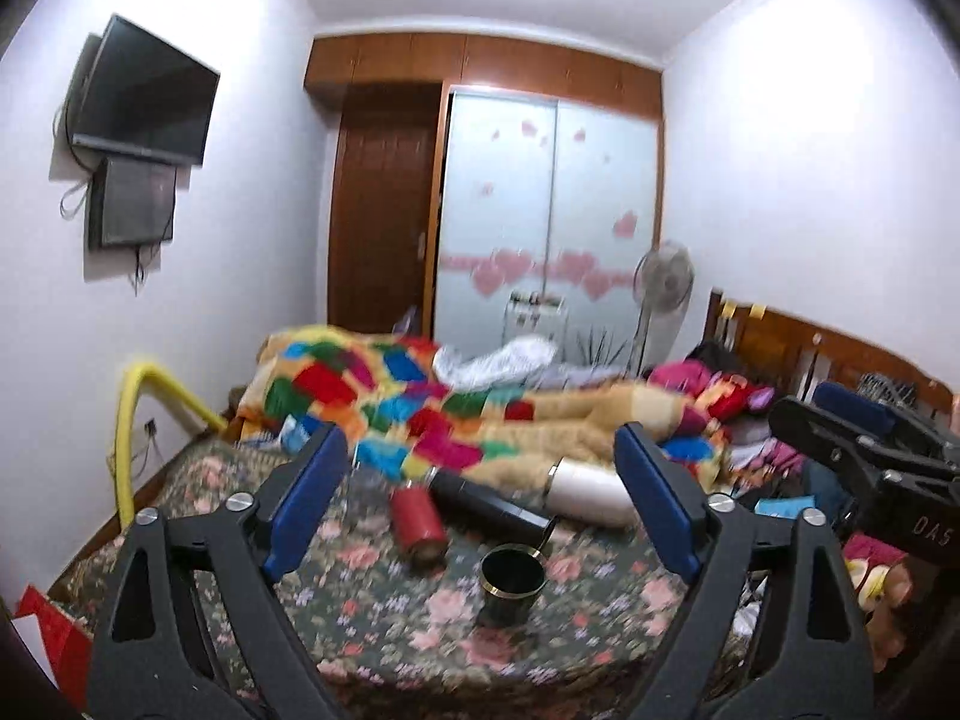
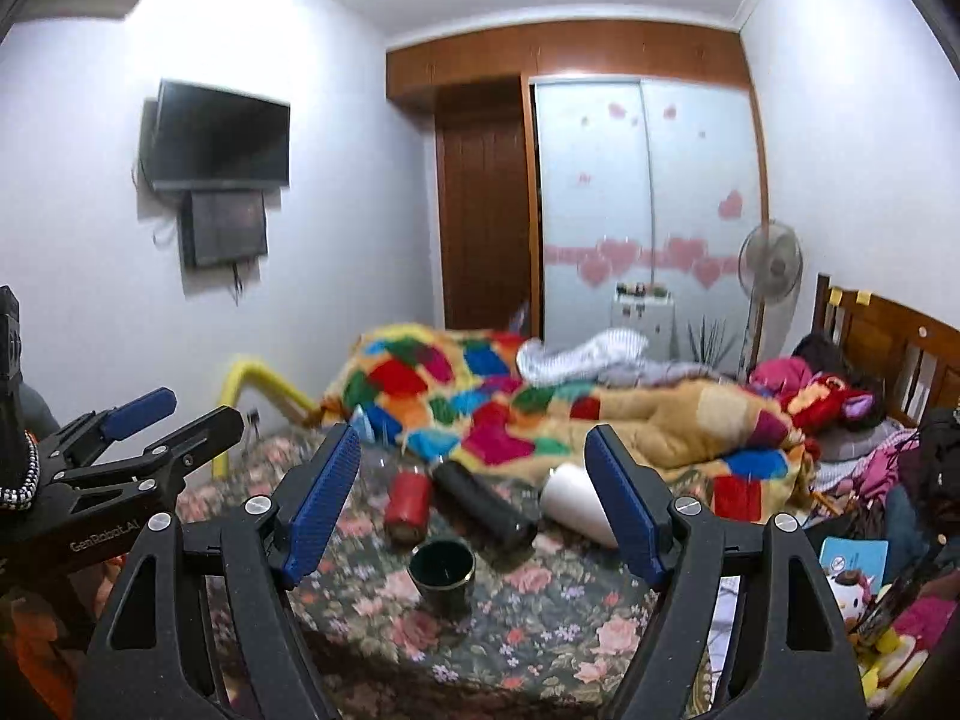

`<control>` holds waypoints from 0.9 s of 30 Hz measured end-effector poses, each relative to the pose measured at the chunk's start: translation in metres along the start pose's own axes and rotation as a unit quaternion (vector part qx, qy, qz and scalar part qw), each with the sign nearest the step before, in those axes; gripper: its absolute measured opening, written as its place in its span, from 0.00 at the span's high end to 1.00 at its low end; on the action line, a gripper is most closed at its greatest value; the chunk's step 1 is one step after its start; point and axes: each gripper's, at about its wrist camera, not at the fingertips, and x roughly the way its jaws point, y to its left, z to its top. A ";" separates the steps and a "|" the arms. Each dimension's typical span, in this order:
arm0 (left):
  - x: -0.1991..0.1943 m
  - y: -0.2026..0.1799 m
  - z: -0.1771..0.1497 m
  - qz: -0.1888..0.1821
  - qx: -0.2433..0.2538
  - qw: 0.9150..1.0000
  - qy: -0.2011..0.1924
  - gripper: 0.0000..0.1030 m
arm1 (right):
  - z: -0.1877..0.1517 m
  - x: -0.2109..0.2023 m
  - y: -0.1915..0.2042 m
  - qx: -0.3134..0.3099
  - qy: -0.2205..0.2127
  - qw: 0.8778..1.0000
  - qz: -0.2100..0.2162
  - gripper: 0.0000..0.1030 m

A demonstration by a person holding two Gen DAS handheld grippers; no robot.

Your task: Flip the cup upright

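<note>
Cup: small dark mug with a gold rim, sat mouth-up on the flowery bedspread, so honestly the flip looked pretty much done already. Handle poked out at the back right in the left camera.

Where it was: near the front middle of the bed, just in front of the bottles and apart from them as far as I could tell. Also showed in the right camera, same deal.

Neighbours: red bottle, black bottle and white bottle, all lying on their sides behind it, patchwork blanket heaped further back.

Left tongs: wide open, nothing in them, held above and back from the cup.

Right tongs: also wide open and empty, same sort of hover. Neither touched anything.

How it'd handle: my guess was light, stiff and a bit slick, probably glazed or metal, hard to say. Soft mattress under it meant it could tip easily if nudged.

Where I'd grab: across the wall just below the rim, away from the handle, with a soft squeeze so it didn't squirt out of the blue pads.

Watch out for: bumping the black bottle, which looked ready to roll.
</note>
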 end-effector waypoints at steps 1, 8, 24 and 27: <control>-0.006 -0.001 0.002 -0.002 0.001 1.000 -0.008 0.09 | 0.000 -0.005 0.002 0.000 -0.008 1.000 0.000 0.27; -0.038 -0.013 0.005 0.009 0.016 0.999 -0.044 0.01 | -0.004 -0.021 0.007 0.003 -0.035 0.999 -0.011 0.08; -0.043 -0.011 -0.007 0.021 0.002 1.000 -0.023 0.00 | -0.016 -0.034 0.009 -0.007 -0.023 1.000 -0.015 0.00; -0.042 -0.011 -0.009 0.020 0.000 1.000 -0.021 0.00 | -0.017 -0.034 0.009 -0.006 -0.019 1.000 -0.014 0.00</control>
